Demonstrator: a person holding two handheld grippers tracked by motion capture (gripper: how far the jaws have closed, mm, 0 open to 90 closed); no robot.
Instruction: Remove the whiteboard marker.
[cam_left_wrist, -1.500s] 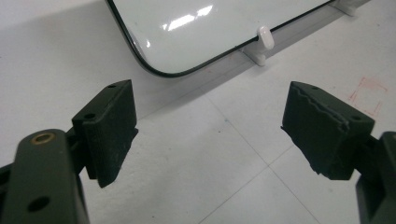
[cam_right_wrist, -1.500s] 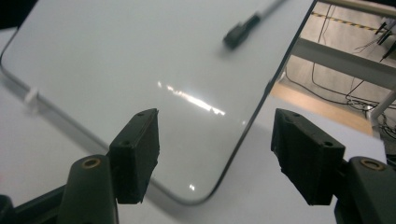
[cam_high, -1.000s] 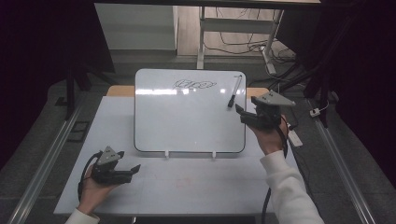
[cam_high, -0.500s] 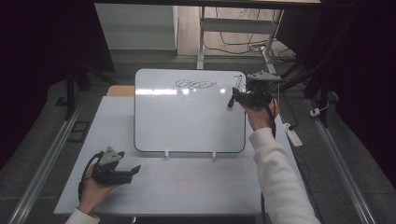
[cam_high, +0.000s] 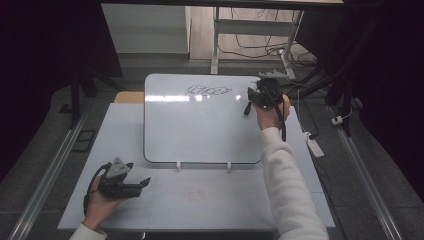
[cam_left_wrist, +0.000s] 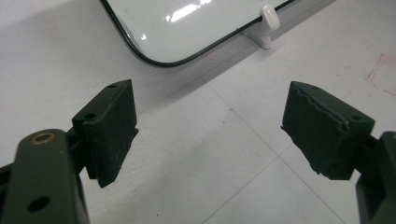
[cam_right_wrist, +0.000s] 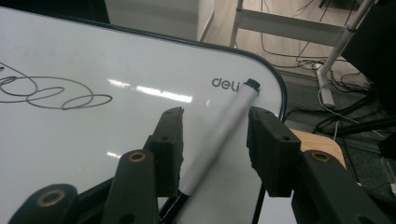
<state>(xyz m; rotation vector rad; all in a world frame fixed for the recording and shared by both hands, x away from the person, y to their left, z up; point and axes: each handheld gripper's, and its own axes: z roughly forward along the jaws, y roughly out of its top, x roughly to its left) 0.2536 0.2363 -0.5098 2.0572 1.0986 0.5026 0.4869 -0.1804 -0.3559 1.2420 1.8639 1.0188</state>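
High view: right tool (cam_high: 256, 98) at the far right corner of the whiteboard (cam_high: 200, 125), held out on a white-sleeved arm, directly over the marker (cam_high: 247, 107) lying on the board near its right edge. Looped scribble (cam_high: 208, 90) near the board's far edge, left of that tool. Board propped on the white tabletop (cam_high: 200, 200), two small white clips (cam_high: 178, 165) under its near edge. Left tool (cam_high: 131, 184) resting low at the near left of the tabletop, in the left hand, well apart from the board. Left gripper view: left tool (cam_left_wrist: 210, 135) with jaws spread wide, nothing between them, bare tabletop beneath; rounded board corner (cam_left_wrist: 159, 28) and one white clip (cam_left_wrist: 266, 23) farther ahead. Right gripper view: right tool (cam_right_wrist: 215, 140) with jaws partly drawn in and just been closing, set either side of the marker (cam_right_wrist: 219, 135); marker between them, lying flat on the board with its black end (cam_right_wrist: 252, 84) pointing toward the printed logo (cam_right_wrist: 225, 84); left pad close against the barrel, a clear gap at the right pad, so not yet clamped. Scribble (cam_right_wrist: 56, 93) at the left of that view.
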